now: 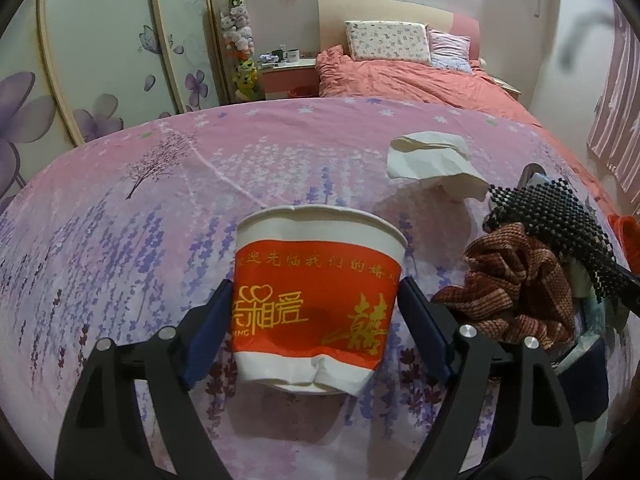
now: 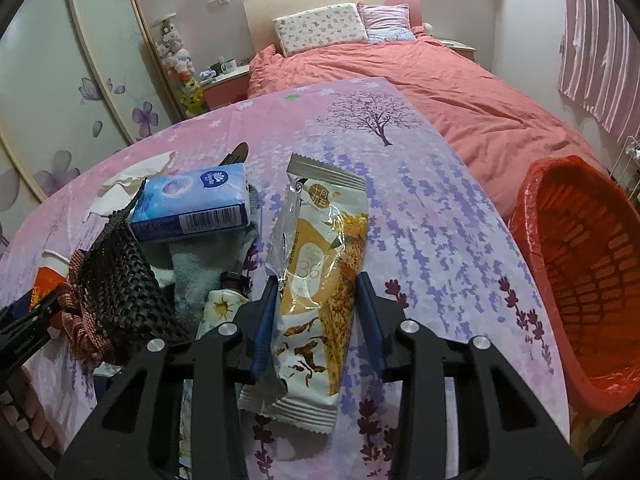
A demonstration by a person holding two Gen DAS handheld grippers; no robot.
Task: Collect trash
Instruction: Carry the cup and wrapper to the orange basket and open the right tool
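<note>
A bedroom. In front, a bench [image 2: 460,216] under a pink cloth printed with lavender and trees; behind it a bed [image 2: 440,92] with a coral duvet.

At the bench's right edge stands a red bin [image 2: 580,280], lined with a red bag. What shows of its inside looks empty, so by appearance no trash is collected yet.

Toward the bench's left lies a heap of things: a black beaded mat [image 2: 120,288], a reddish-brown woven cloth [image 1: 516,284], a blue tissue pack [image 2: 192,204] on top, and other soft items underneath.

A crumpled white tissue [image 1: 432,160] lies on the cloth beyond the heap, apart from both grippers.

A paper cup [image 1: 316,296], white with a red band and gold lettering, dented near its base, sits between the fingers of the left gripper [image 1: 316,316]. The fingers are spread wide and meet the cup's sides; whether they press it, I cannot tell.

A torn, empty snack wrapper [image 2: 316,280] lies flat between the fingers of the right gripper [image 2: 318,320]. They are half spread, the left one at the wrapper's edge, the right one just clear.

Left to do: grip cup and wrapper, bin them, then fetch the tissue.
</note>
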